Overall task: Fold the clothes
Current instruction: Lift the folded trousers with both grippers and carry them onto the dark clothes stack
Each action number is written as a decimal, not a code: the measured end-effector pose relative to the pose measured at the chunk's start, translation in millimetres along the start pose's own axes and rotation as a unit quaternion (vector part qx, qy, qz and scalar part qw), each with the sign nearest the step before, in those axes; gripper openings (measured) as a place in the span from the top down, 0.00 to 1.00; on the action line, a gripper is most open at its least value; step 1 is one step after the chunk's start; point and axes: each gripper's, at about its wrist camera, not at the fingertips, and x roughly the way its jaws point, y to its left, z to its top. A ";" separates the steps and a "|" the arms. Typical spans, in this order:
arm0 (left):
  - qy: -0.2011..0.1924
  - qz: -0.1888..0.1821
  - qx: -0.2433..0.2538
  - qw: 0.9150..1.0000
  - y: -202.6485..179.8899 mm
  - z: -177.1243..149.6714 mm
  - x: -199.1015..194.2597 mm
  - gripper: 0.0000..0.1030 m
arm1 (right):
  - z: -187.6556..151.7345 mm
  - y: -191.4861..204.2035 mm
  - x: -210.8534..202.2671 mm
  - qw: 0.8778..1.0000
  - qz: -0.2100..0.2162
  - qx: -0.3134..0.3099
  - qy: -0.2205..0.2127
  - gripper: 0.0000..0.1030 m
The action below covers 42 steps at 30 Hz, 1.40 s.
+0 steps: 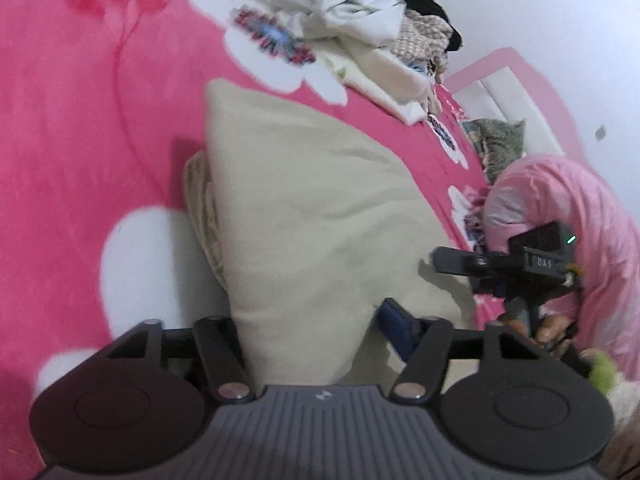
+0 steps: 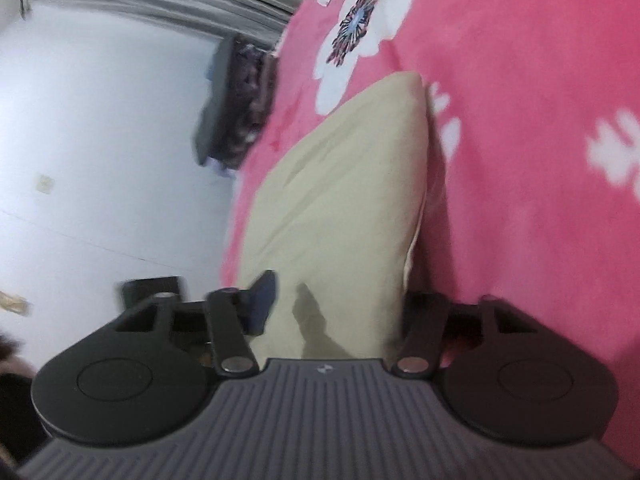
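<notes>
We see a beige folded garment (image 1: pixel 320 208) lying on a pink blanket (image 1: pixel 80 140) w/ white flowers; it fills the centre of the left wrist view and runs down to the bottom edge, under the gripper body. In that view the left gripper (image 1: pixel 316 332) straddles the garment's near end: one blue-padded finger (image 1: pixel 394 330) shows at lower right against the cloth, the other is hidden behind it. We can't tell if the pads actually pinch the fabric.

At right of the same frame, the right gripper (image 1: pixel 440 260) has its tip at the garment's right edge, w/ a hand (image 1: pixel 552 332) on its handle and a pink sleeve (image 1: pixel 580 220) behind.

In the right wrist view the garment (image 2: pixel 340 200) sits centre frame; the right gripper (image 2: pixel 332 312) spans its near end, blue finger (image 2: pixel 262 300) at left, the other hidden. Grip there: can't tell either.

A pile of unfolded clothes (image 1: pixel 344 12) sits at upper centre of the left view, apart from the garment.
</notes>
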 end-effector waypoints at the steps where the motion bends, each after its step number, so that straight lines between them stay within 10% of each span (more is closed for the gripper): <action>1: -0.007 0.004 0.003 1.000 -3.5 -0.1 -4.0 0.46 | 1.1 9.7 -0.1 1.000 -0.008 -0.017 -0.002 0.61; 6: -0.043 0.003 0.000 0.999 -12.1 8.1 -27.2 0.51 | 9.9 54.1 -8.4 0.996 -0.025 -0.078 -0.027 0.79; 20: -0.198 0.029 -0.020 0.980 20.7 103.2 -131.7 0.54 | 109.8 157.4 45.2 0.987 0.023 -0.151 -0.039 0.80; 34: -0.304 0.140 -0.046 0.941 89.1 330.9 -308.4 0.52 | 296.0 323.7 228.3 0.980 0.128 -0.147 -0.036 0.80; 42: -0.322 0.150 -0.064 0.933 147.2 416.7 -342.9 0.51 | 356.5 353.2 307.7 0.984 0.132 -0.109 -0.043 0.80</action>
